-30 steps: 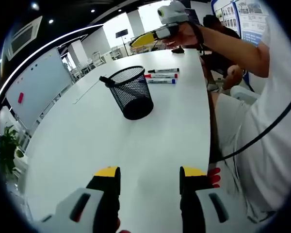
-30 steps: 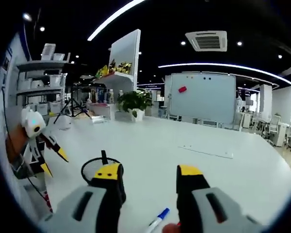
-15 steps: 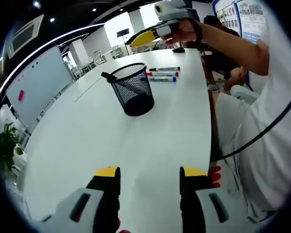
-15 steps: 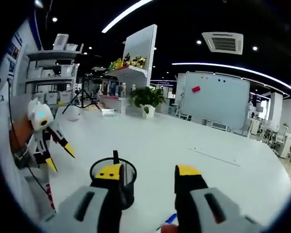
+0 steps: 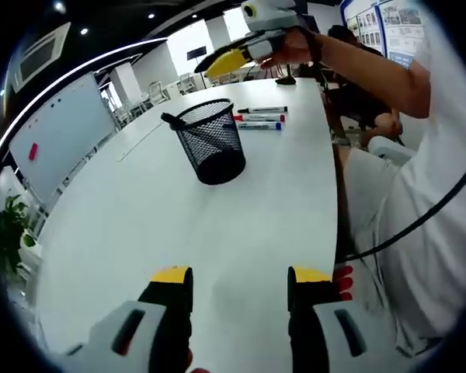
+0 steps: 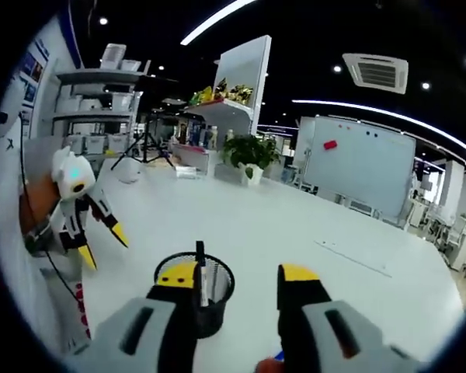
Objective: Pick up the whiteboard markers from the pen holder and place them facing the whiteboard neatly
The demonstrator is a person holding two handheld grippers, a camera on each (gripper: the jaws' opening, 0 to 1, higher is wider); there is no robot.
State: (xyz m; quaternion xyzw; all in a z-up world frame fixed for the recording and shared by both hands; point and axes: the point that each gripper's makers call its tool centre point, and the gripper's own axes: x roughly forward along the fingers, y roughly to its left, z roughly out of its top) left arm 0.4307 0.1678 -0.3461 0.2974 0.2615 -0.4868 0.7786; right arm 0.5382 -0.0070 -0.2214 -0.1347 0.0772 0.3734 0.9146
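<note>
A black mesh pen holder stands upright on the white table, and one black marker is in it, leaning against the rim with its end poking out at the side nearer the whiteboard. Just beyond the holder, three more markers lie flat on the table in a tidy row, side by side and close together: a black one farthest off, a red one in the middle and a blue one nearest the holder. In the left gripper view the left gripper sits low over the near part of the table, well apart from the holder, its yellow-tipped jaws spread with nothing between them. The right gripper is held in a hand above the far side of the table, over the row of markers; from its own view the right gripper has its jaws apart and bare, with the pen holder just past the left jaw and the marker standing up inside it. A potted plant and shelves stand at the far end of the room, and the whiteboard is beyond the table. The person's white sleeve and a black cable fill the right side of the left gripper view.
</note>
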